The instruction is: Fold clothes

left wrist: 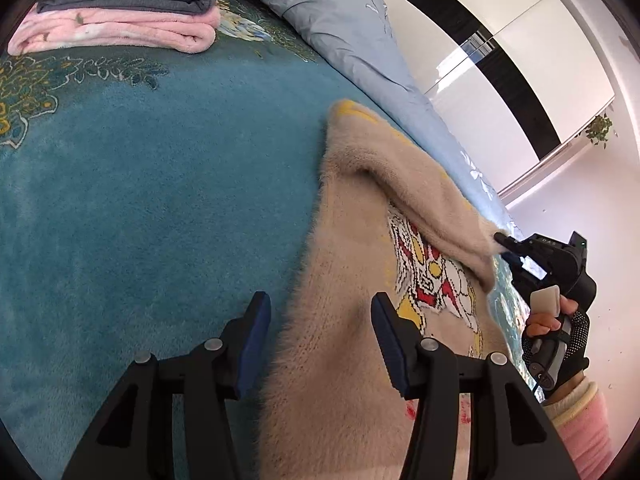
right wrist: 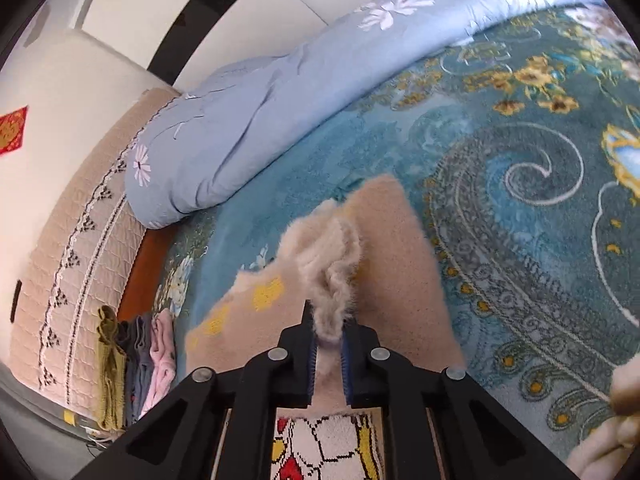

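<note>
A fuzzy beige sweater (left wrist: 344, 280) with a red, yellow and white cartoon print lies on the teal patterned blanket (left wrist: 160, 200). My left gripper (left wrist: 320, 316) hovers open over the sweater's left edge, nothing between its blue pads. My right gripper (right wrist: 329, 332) is shut on a bunched fold of the beige sweater (right wrist: 332, 264), lifting it above the rest of the garment. In the left wrist view the right gripper (left wrist: 505, 246) pinches the raised sleeve, held by a gloved hand (left wrist: 560, 332).
A stack of folded clothes (left wrist: 120, 12), pink under grey, sits at the far left of the bed; it appears again as the folded stack (right wrist: 136, 360). A rolled light-blue floral duvet (right wrist: 280, 96) lies along the bed's far side. Beige quilted headboard (right wrist: 68, 260) stands behind.
</note>
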The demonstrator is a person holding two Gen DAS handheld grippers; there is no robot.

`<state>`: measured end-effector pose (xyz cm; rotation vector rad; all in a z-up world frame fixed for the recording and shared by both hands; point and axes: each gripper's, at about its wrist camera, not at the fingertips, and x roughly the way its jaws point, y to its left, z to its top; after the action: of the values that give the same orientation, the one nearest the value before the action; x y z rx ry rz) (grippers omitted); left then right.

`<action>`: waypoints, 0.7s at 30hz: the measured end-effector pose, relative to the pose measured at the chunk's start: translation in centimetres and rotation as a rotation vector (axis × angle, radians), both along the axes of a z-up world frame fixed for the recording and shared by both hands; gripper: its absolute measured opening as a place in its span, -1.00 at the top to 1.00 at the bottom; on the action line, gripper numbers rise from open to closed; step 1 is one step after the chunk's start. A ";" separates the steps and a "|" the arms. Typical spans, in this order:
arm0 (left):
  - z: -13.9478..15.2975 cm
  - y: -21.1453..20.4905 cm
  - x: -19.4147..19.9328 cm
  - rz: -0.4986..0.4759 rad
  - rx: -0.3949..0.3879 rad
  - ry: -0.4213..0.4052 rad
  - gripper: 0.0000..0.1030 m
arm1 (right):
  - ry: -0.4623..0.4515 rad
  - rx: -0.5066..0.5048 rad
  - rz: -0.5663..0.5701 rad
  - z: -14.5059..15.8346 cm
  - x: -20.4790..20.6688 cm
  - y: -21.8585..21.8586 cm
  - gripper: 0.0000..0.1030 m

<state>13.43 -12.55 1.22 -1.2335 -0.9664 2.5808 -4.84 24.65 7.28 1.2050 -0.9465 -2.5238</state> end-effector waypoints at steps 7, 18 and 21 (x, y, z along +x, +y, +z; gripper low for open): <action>-0.2 -0.7 0.0 0.009 0.046 0.007 -0.04 | 0.037 0.079 -0.019 0.5 1.1 0.8 0.80; -0.4 -0.4 -0.4 0.001 0.048 0.002 -0.04 | -0.054 0.111 -0.076 -2.4 0.9 3.0 0.80; -0.5 -0.4 -0.2 0.000 0.052 0.000 -0.04 | -0.052 0.150 -0.049 -1.7 0.7 3.0 0.77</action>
<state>13.20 -12.92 0.73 -1.2207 -1.0269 2.5379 -4.17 27.62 5.62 1.3111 -0.8197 -2.6551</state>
